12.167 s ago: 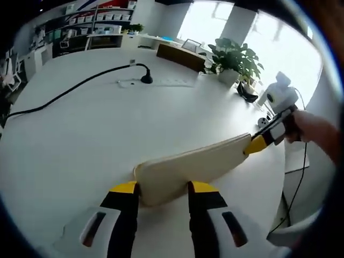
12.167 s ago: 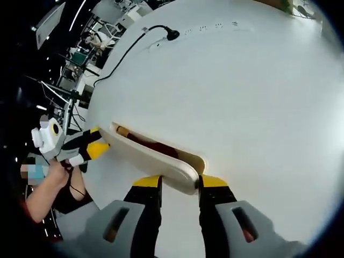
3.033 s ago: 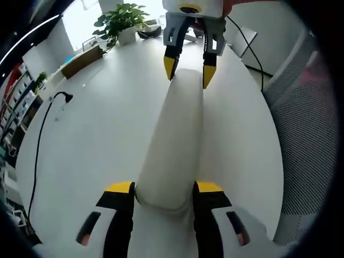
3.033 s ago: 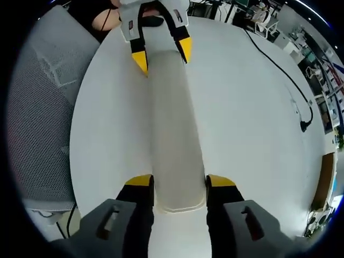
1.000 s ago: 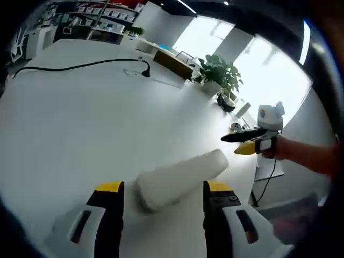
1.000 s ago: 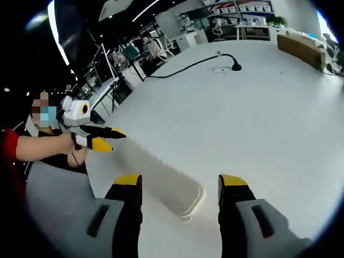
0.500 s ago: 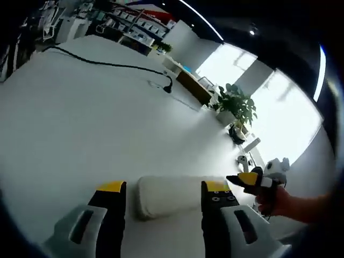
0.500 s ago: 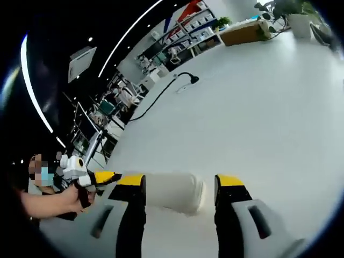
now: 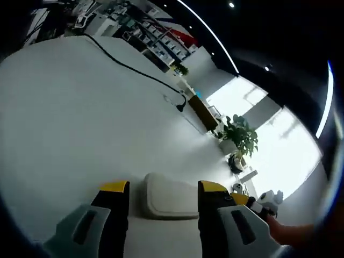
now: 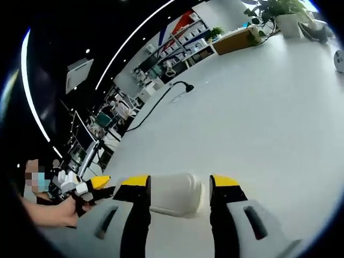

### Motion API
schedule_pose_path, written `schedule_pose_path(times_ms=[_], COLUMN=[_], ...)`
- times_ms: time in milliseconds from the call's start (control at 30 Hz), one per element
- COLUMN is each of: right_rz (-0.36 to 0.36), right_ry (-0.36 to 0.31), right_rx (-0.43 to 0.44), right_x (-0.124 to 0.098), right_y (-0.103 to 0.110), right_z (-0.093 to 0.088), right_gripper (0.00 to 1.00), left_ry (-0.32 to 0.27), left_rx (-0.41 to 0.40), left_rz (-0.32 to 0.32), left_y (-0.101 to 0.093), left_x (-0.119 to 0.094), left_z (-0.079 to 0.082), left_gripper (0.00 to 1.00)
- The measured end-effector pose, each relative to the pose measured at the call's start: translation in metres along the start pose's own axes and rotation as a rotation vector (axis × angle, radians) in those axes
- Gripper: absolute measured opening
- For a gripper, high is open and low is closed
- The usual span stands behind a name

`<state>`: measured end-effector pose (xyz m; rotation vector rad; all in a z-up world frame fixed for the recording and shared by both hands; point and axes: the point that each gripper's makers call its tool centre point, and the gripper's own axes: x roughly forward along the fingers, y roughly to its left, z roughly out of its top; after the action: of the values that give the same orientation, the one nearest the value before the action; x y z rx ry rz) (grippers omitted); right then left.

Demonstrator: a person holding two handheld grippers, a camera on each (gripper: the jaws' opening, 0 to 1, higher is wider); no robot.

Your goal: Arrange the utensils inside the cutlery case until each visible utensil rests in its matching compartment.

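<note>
A closed cream cutlery case (image 9: 169, 196) lies flat on the white table (image 9: 80, 118); whatever it holds is hidden. My left gripper (image 9: 163, 188) is open, low at one end of the case, with a gap showing beside its left jaw. In the right gripper view the case (image 10: 174, 196) shows end-on, with my open right gripper (image 10: 180, 183) straddling that other end. The right gripper (image 9: 252, 201) peeks in beyond the case in the left gripper view. A hand holds the left gripper (image 10: 94, 183) at the far end in the right gripper view.
A black cable with a plug (image 9: 180, 105) runs across the table. A potted plant (image 9: 236, 137) and a wooden box (image 10: 236, 35) stand at the far edge. A white device (image 10: 338, 59) sits at the right. Shelving (image 10: 183, 45) lies beyond the table.
Both views have tilted up and dropped closer to the table. The case lies still where it was. Both grippers stay open, with their jaws a little narrower around its ends.
</note>
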<state>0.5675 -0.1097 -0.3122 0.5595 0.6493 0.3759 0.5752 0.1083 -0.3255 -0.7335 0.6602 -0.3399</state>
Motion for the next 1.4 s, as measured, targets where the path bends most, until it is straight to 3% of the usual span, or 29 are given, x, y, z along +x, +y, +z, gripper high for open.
schedule_pose_path(times_ms=[200,267,367,500,567,633,733,900,1000,1033,1400], right_rz=[0.024,0.044,0.034,0.037,0.049,0.023,0.023,0.021,0.011,0.017,-0.005], right_ry=[0.017,-0.015,-0.030,0.019,0.023,0.010,0.001,0.027,0.066,0.044,0.005], right_rx=[0.009,0.075,0.083,0.053,0.065,0.052,0.069,0.024,-0.004,0.035,-0.001], right_x=[0.003,0.002,0.001,0.004,0.004,0.005,0.007,0.007,0.007,0.007,0.009], right_y=[-0.002,0.000,-0.002,-0.002,0.000,-0.004,-0.008,-0.009,-0.013,-0.009,-0.012], right_z=[-0.008,-0.006,-0.004,-0.013,-0.015,-0.015,-0.014,-0.018,-0.029,-0.026,-0.020], right_gripper=[0.43,0.45,0.51,0.46,0.41,0.43,0.41,0.38,0.28,0.28,0.29], left_ry=[0.000,0.003,0.043,0.029,0.023,0.005,0.016,0.016,0.014,0.018,-0.002], left_rx=[0.021,0.001,-0.005,-0.010,-0.012,0.019,0.038,0.049,0.055,0.071,0.155], left_rz=[-0.017,-0.024,-0.033,-0.038,-0.029,-0.021,-0.022,0.000,0.007,0.012,0.038], left_y=[-0.002,-0.005,-0.004,-0.006,-0.004,-0.002,-0.002,0.002,0.004,0.005,0.009], left_x=[0.004,0.004,0.004,0.005,0.004,0.005,0.007,0.006,0.006,0.006,0.003], left_z=[-0.002,-0.006,-0.015,-0.013,-0.012,-0.010,-0.014,-0.015,-0.014,-0.015,-0.019], left_gripper=[0.51,0.49,0.47,0.49,0.48,0.49,0.45,0.40,0.38,0.36,0.28])
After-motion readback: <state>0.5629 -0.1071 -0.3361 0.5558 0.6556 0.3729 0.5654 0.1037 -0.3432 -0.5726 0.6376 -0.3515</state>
